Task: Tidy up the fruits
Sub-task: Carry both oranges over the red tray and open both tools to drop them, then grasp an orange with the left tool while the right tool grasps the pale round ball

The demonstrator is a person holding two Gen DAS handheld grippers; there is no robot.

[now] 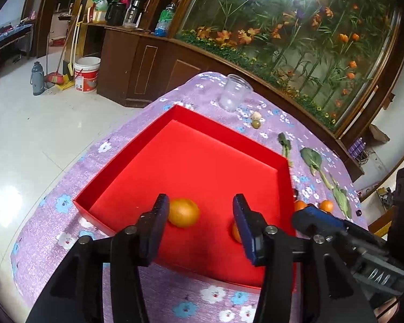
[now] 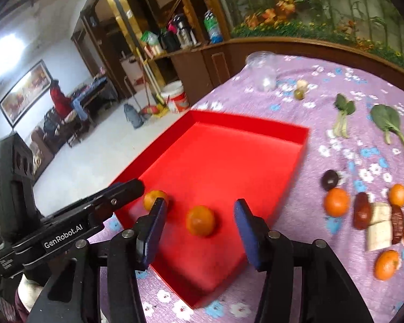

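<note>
Left wrist view: our left gripper (image 1: 200, 215) is spread wide and empty over the near end of the red tray (image 1: 137, 145). One orange (image 1: 183, 212) lies on the tray floor just beside the left finger, apart from it as far as we can tell. A second orange (image 1: 236, 232) is half hidden behind the right finger. The right gripper (image 1: 313, 212) pokes in from the right over the tray's edge. Two more oranges (image 1: 326, 205) wait on the purple tabletop (image 1: 67, 188) past the tray's right wall, with leafy greens (image 1: 312, 158) and a clear cup (image 1: 234, 91) further back.

Right wrist view: the right gripper (image 2: 199, 210), seen here from its own camera, is also wide open and holds nothing. Between its fingers sits one of the tray oranges (image 2: 201, 220), blurred, possibly rolling. The other fruit sits at the tray's near-left corner by the left gripper's tip. Loose fruit is clustered on the cloth to the right: oranges (image 2: 336, 202), red dates (image 2: 362, 214), banana pieces (image 2: 379, 231), a dark round fruit (image 2: 330, 179).

Judgement: two oranges are in, most fruit is still out. To do the next pick well, we should lift clear of the tray wall, swing right to the cluster, take the outermost orange first, and close gently across its middle so neighbours don't scatter.
</note>
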